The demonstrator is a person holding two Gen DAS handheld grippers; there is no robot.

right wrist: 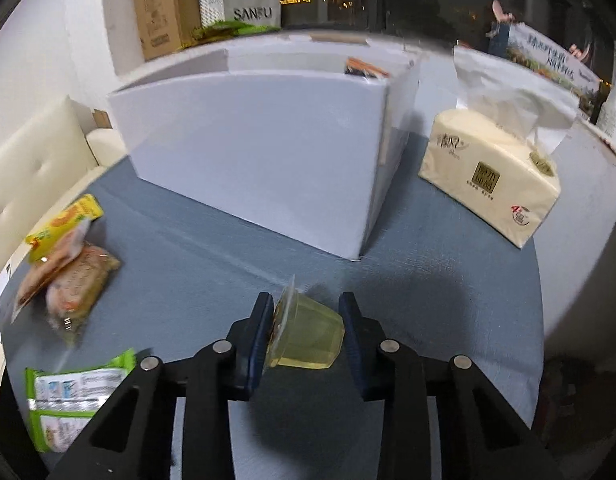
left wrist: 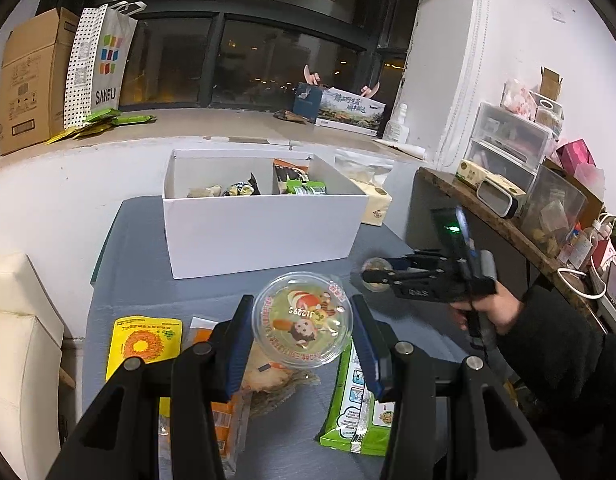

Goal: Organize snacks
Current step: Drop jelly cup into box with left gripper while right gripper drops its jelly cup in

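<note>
My left gripper (left wrist: 302, 320) is shut on a large jelly cup (left wrist: 302, 319) with a cartoon lid, held above the grey table (left wrist: 140, 280). My right gripper (right wrist: 306, 330) is shut on a small yellow jelly cup (right wrist: 308, 340) lying sideways between its pads; it also shows in the left wrist view (left wrist: 374, 276), to the right of the box. A white box (left wrist: 264, 228) with several snack packs inside stands ahead; its front wall fills the right wrist view (right wrist: 260, 160). Loose on the table lie a yellow pack (left wrist: 142, 346), an orange pack (left wrist: 222, 420), a brownish pack (left wrist: 268, 380) and a green pack (left wrist: 356, 412).
A tissue pack (right wrist: 492, 184) stands to the right of the box. A cream seat (left wrist: 16, 320) is to the left of the table. A wooden shelf (left wrist: 508, 236) with drawers and clutter stands at the right. A carton (left wrist: 28, 84) and a SANFU bag (left wrist: 104, 60) stand on the window sill.
</note>
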